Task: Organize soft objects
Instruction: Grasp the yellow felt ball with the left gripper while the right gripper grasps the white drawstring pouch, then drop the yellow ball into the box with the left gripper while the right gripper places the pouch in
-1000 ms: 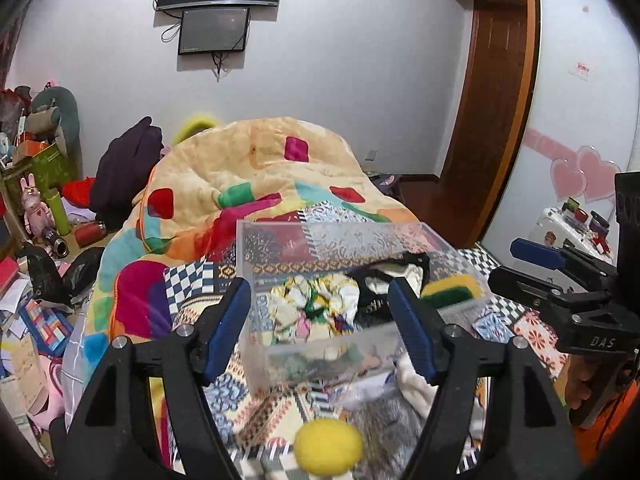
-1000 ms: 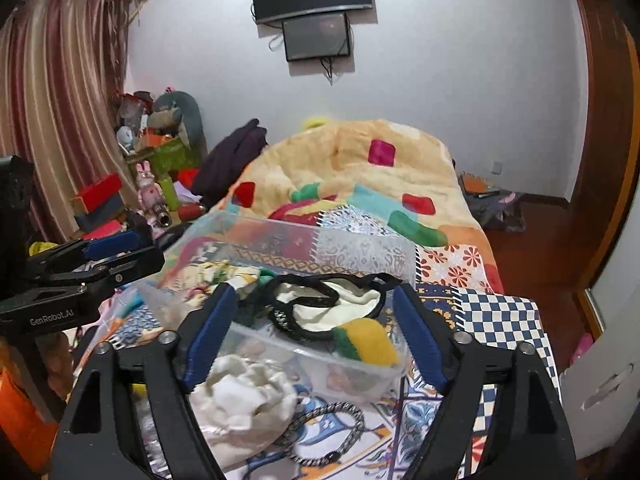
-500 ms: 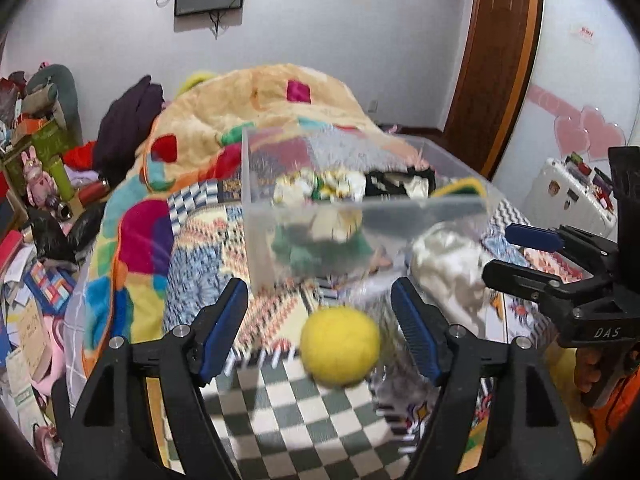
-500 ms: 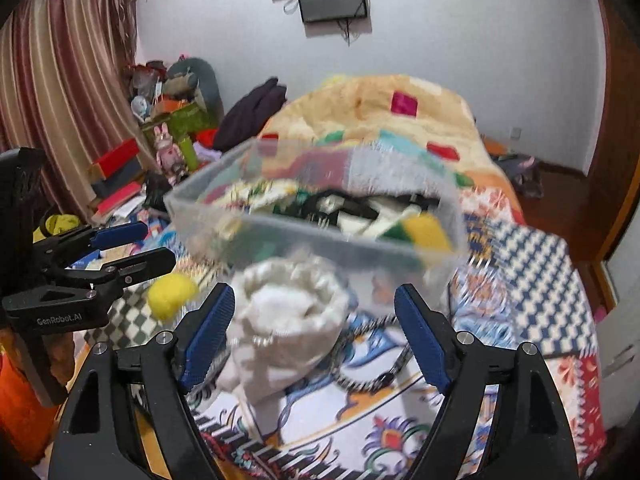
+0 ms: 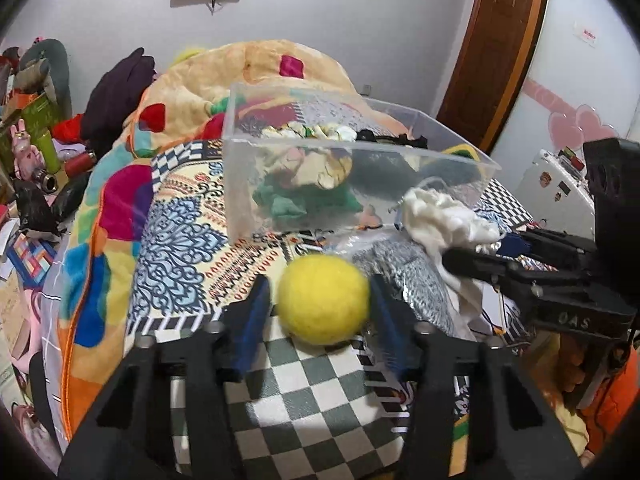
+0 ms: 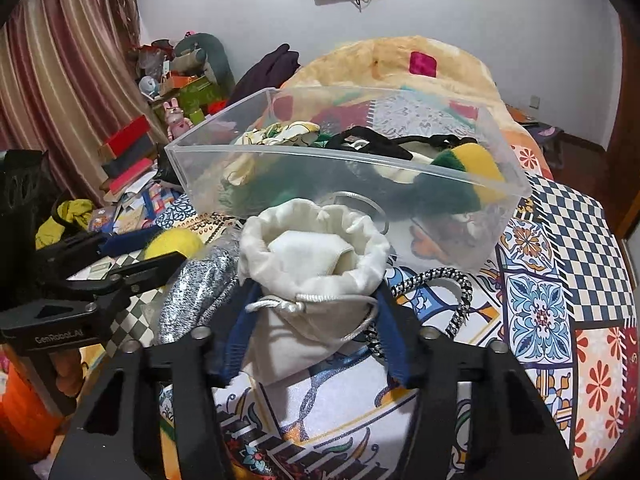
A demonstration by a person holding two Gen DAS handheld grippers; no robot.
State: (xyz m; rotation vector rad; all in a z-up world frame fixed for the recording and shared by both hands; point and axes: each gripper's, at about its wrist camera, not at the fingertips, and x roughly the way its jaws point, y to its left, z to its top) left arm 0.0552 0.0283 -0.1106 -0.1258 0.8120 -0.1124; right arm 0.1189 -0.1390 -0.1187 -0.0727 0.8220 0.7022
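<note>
A clear plastic bin [image 5: 280, 152] holding several soft items stands on the patterned bedspread; it also shows in the right wrist view [image 6: 208, 160]. My left gripper [image 5: 322, 304] is shut on a yellow felt ball [image 5: 323, 300] lying on the checked fabric. My right gripper [image 6: 316, 316] is shut on a white drawstring pouch [image 6: 316, 264] in front of the bin. The pouch also shows in the left wrist view [image 5: 436, 220], with the right gripper [image 5: 480, 258] on it.
A silver glittery cloth [image 6: 192, 292] lies between ball and pouch. A black-and-white braided cord [image 6: 432, 280] lies right of the pouch. A rolled duvet [image 5: 240, 68] is behind the bin. Clutter and boxes [image 6: 128, 152] fill the floor at left.
Both grippers moved down and forward and closed: the left onto the yellow ball, the right onto the white pouch. The bin now sits higher in both views.
</note>
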